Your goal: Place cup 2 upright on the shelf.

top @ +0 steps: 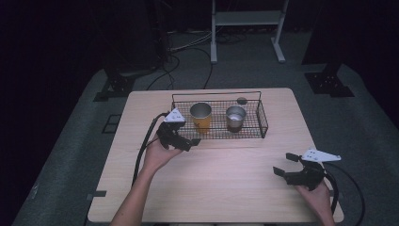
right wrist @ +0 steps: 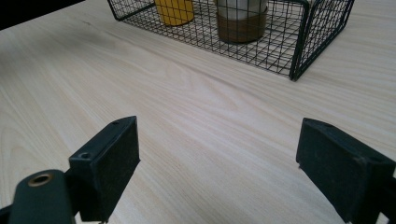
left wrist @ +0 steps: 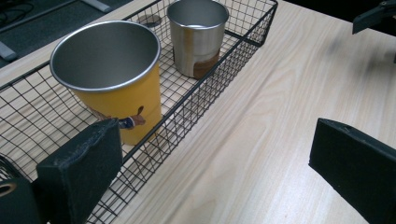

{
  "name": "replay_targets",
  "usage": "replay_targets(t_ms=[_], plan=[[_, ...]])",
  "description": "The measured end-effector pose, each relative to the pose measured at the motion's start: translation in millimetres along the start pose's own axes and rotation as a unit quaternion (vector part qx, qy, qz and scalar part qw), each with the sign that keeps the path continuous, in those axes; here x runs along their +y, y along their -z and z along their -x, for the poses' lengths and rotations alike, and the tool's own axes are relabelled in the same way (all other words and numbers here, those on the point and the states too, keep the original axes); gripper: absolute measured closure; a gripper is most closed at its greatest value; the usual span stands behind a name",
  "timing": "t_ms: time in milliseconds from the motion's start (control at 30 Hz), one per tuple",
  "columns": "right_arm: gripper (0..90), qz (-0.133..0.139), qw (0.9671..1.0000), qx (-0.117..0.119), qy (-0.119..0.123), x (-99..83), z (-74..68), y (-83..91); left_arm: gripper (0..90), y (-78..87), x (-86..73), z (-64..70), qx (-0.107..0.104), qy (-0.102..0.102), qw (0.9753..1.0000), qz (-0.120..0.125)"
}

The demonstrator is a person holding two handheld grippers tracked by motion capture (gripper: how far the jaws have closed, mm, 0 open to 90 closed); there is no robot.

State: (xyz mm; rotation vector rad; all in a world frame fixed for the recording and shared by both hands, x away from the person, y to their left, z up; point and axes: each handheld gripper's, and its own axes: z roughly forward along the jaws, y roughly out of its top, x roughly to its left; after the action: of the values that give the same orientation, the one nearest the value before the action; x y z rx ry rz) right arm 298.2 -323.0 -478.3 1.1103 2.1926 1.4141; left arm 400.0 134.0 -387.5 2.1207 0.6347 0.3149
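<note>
At the near long side of the wire basket (top: 261, 123), the left gripper (top: 187, 140) is held low, its jaws spread wide with nothing between them. One pad (left wrist: 81, 168) is seen in the left gripper view right against the basket's near wall, possibly overlapping the mesh; the other pad (left wrist: 355, 163) hangs over bare table (left wrist: 261, 140) outside the basket. Just beyond the mesh, the yellow cup (left wrist: 116, 84) is found standing upright at the basket's left end, steel-lined and seemingly empty. Farther along the same basket, a second cup (left wrist: 198, 37), silver with a brown base, is seen upright too, well apart from the first.

Off to the right, the right gripper (top: 285, 165) is parked over open tabletop, jaws likewise fully apart and empty, with the basket corner (right wrist: 299, 42) well ahead of it in the right gripper view.

The step in hand is judged to be the approach: a reach toward the yellow cup, with no contact made yet. For the next move, the left gripper would probably need to be lifted above the basket's rim and carried over the wire, so that the yellow cup's wall or lip can be straddled from above. The wire wall between pad and cup must be cleared first, or the mesh could be snagged.
</note>
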Motion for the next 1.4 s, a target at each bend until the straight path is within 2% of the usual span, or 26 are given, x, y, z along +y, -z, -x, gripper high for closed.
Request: replay_targets(t_ms=[333,867,1400], plan=[[12.4,0.000,1.0000,0.000,0.000,-0.1,0.2,0.2,1.8,4.6,-4.6,3.3,0.002,0.002,1.0000,0.006],[12.4,0.000,1.0000,-0.003,0.001,-0.4,0.6,0.9,1.8,15.8,-21.4,4.0,0.007,0.015,0.9998,0.014],[12.4,-0.004,1.0000,-0.004,0.002,0.0,-0.8,-0.5,1.8,29.2,-35.4,6.9,0.012,0.017,0.9995,0.023]])
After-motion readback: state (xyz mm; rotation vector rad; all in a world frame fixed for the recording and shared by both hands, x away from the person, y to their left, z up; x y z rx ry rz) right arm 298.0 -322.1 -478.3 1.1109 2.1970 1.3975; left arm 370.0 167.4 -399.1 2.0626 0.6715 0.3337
